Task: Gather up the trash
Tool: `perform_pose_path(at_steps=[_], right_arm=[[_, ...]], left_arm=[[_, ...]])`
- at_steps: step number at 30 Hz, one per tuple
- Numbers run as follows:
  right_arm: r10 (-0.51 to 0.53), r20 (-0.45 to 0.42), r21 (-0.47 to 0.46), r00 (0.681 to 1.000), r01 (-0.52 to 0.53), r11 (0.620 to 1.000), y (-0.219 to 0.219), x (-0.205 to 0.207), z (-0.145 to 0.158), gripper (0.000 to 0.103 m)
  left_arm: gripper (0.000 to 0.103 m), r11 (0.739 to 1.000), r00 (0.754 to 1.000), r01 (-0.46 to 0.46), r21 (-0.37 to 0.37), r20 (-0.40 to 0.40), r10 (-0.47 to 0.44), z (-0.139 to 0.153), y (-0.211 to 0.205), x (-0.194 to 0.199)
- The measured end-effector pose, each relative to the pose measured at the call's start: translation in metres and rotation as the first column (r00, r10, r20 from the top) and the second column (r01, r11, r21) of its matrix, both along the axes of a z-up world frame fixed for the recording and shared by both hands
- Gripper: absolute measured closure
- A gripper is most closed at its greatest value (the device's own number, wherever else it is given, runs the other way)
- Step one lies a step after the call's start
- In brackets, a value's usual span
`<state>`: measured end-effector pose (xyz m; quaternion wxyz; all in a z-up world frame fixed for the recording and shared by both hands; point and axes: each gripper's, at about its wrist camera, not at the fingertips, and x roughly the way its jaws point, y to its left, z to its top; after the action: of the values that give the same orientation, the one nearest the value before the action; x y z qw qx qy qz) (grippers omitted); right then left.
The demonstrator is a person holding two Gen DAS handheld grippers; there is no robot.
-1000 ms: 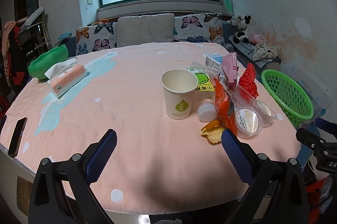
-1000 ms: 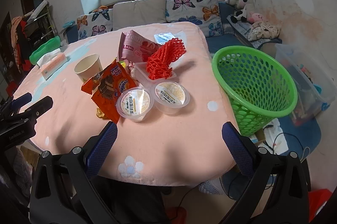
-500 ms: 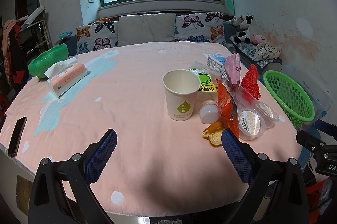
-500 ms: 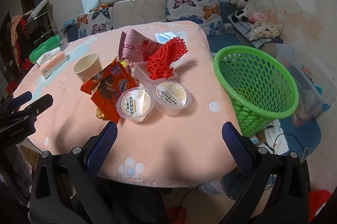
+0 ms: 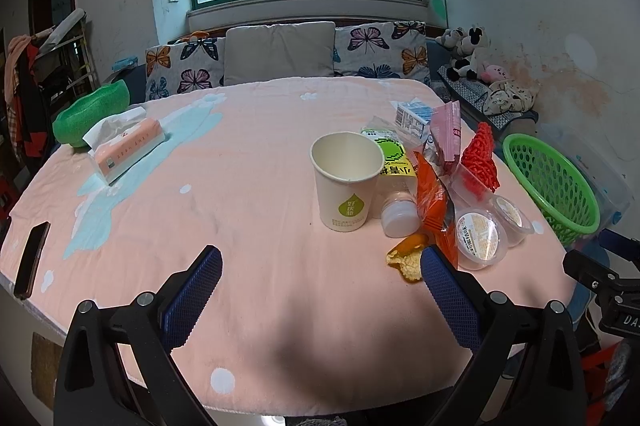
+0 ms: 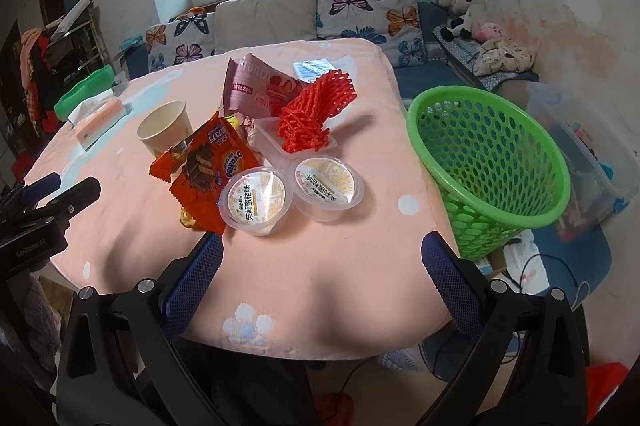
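Note:
Trash lies on the pink table (image 5: 260, 153): a paper cup (image 5: 346, 181), an orange snack wrapper (image 6: 208, 165), two clear jelly cups (image 6: 256, 199) (image 6: 326, 185), a red foam net (image 6: 312, 113) in a clear tray, a pink packet (image 6: 260, 89), orange peel (image 5: 406, 260) and a small white bottle (image 5: 396, 216). A green mesh basket (image 6: 488, 165) hangs off the table's right edge. My left gripper (image 5: 318, 264) is open and empty, short of the cup. My right gripper (image 6: 320, 254) is open and empty, just short of the jelly cups.
A tissue box (image 5: 128, 147) and a green bowl (image 5: 90, 113) sit at the table's far left. A black phone (image 5: 30, 260) lies at the left edge. A sofa with butterfly cushions (image 5: 280, 55) stands behind. A clear storage bin (image 6: 588, 153) sits beyond the basket.
Both grippers have moved slightly forward toward the table; the trash looks a little nearer and lower in both views. Both stay open. Nothing on the table has moved.

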<state>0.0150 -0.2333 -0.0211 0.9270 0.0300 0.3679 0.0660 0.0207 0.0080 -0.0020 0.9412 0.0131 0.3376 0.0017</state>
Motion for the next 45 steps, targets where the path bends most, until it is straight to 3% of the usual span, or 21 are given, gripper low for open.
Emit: perform_pose_path(at_steps=[20, 29, 45], right_arm=[[0.025, 0.002, 0.014, 1.0, -0.025, 1.0, -0.002, 0.015, 0.0, 0.004], [0.031, -0.01, 0.026, 0.999, -0.031, 0.999, -0.005, 0.025, -0.004, 0.004], [0.074, -0.012, 0.099, 0.997, -0.072, 0.992, -0.013, 0.067, 0.005, 0.008]], left_arm=[[0.007, 1.0, 1.0, 0.002, -0.003, -0.005, -0.002, 0.0, 0.001, 0.008], [0.007, 0.999, 0.999, 0.043, -0.021, -0.017, -0.043, 0.002, -0.003, 0.017], [0.007, 0.997, 0.997, 0.062, -0.034, -0.042, -0.063, -0.006, -0.004, 0.029]])
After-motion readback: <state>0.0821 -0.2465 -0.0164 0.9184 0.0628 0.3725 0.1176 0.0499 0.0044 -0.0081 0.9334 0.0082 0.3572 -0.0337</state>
